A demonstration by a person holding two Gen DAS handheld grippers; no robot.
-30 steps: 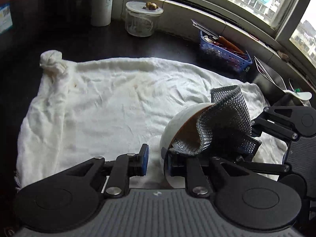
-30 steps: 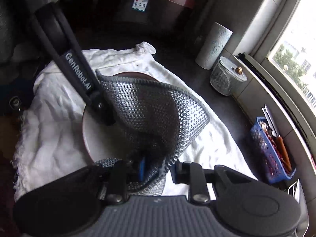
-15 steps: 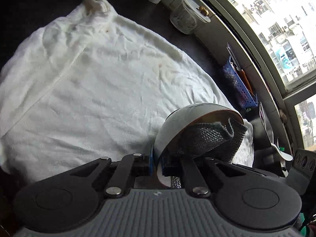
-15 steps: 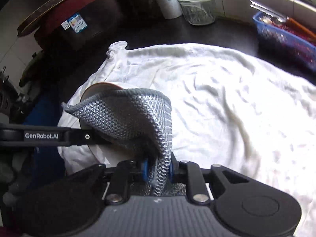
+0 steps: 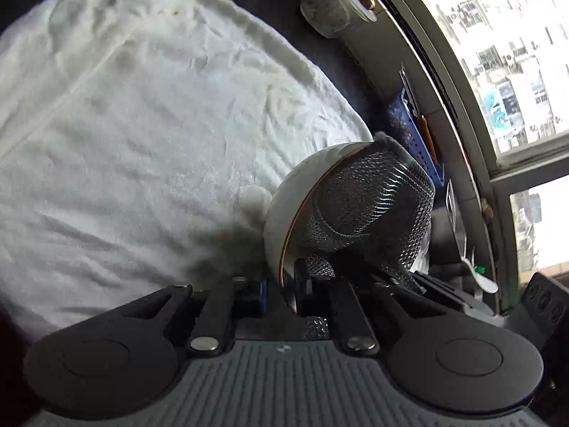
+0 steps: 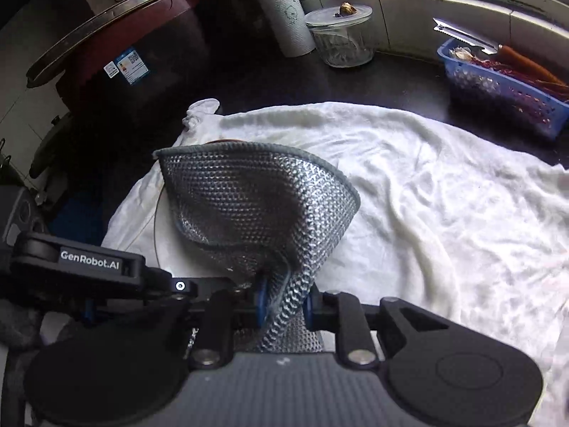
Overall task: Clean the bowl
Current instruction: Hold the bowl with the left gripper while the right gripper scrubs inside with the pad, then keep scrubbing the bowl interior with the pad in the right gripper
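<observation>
My left gripper point(image 5: 282, 290) is shut on the rim of a white bowl point(image 5: 302, 181) with a brown inside, held tilted on its side above the white towel point(image 5: 142, 124). My right gripper point(image 6: 284, 302) is shut on a grey metallic mesh cloth point(image 6: 256, 206), which is pressed into the bowl's opening and covers most of it. The cloth also shows in the left wrist view point(image 5: 370, 206). In the right wrist view only a thin edge of the bowl point(image 6: 158, 220) shows beside the cloth, with the left gripper's arm point(image 6: 89, 265) at lower left.
A glass jar with a lid point(image 6: 339, 35), a paper towel roll point(image 6: 282, 10) and a blue basket of utensils point(image 6: 505, 89) stand along the window sill. A dark red cooker point(image 6: 117, 53) stands at the back left. The towel covers the dark counter.
The left gripper closed on the bowl's rim and tilted the bowl further on its side. The cloth in the right gripper has shifted inside the bowl and spread across its opening.
</observation>
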